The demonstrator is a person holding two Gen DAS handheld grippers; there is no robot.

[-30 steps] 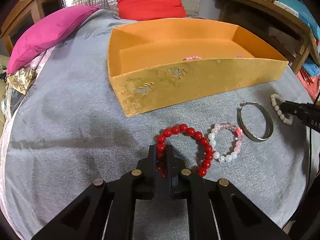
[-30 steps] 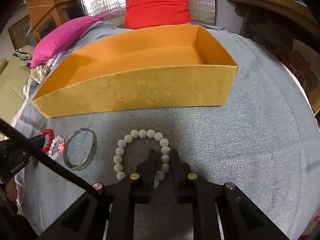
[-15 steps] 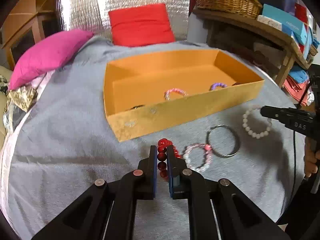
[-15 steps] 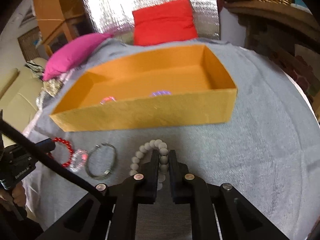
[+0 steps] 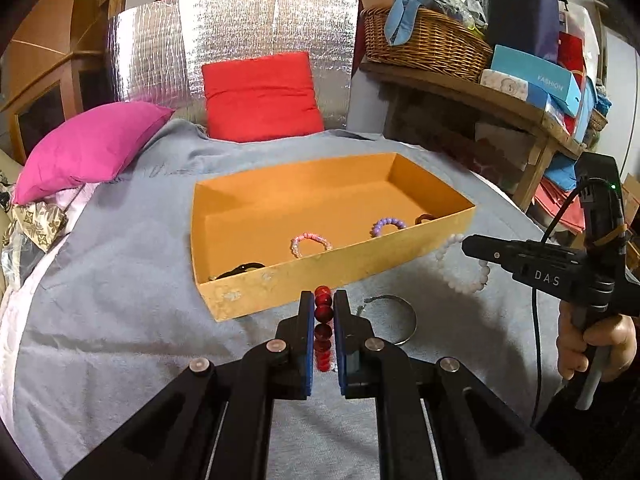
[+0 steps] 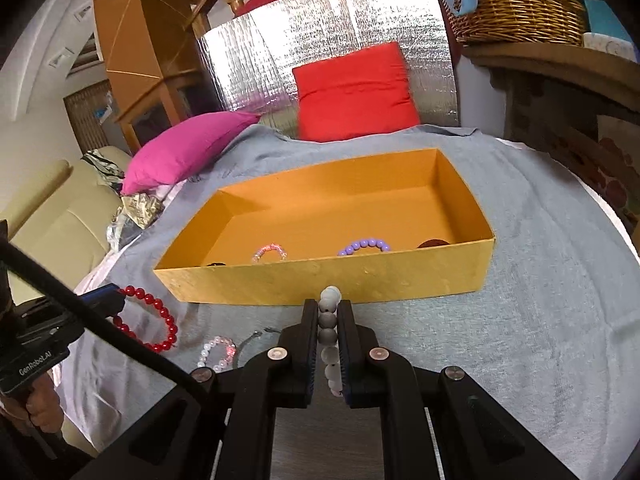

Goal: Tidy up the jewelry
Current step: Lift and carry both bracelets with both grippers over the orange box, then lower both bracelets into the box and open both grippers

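Above a grey-covered table (image 5: 120,312), the left gripper (image 5: 324,300) pinches a red bead bracelet (image 5: 323,328) between its 2 narrow jaws, the loop hanging clear of the cloth in front of the orange box (image 5: 312,276). The right gripper (image 6: 330,308) clamps a white bead bracelet (image 6: 330,332) the same way, just short of the box's near wall. Inside the box lie a pink bracelet (image 5: 310,240) and a purple bracelet (image 5: 387,226); a metal bangle (image 5: 394,320) and a pink-and-white bracelet (image 6: 219,352) rest on the cloth.
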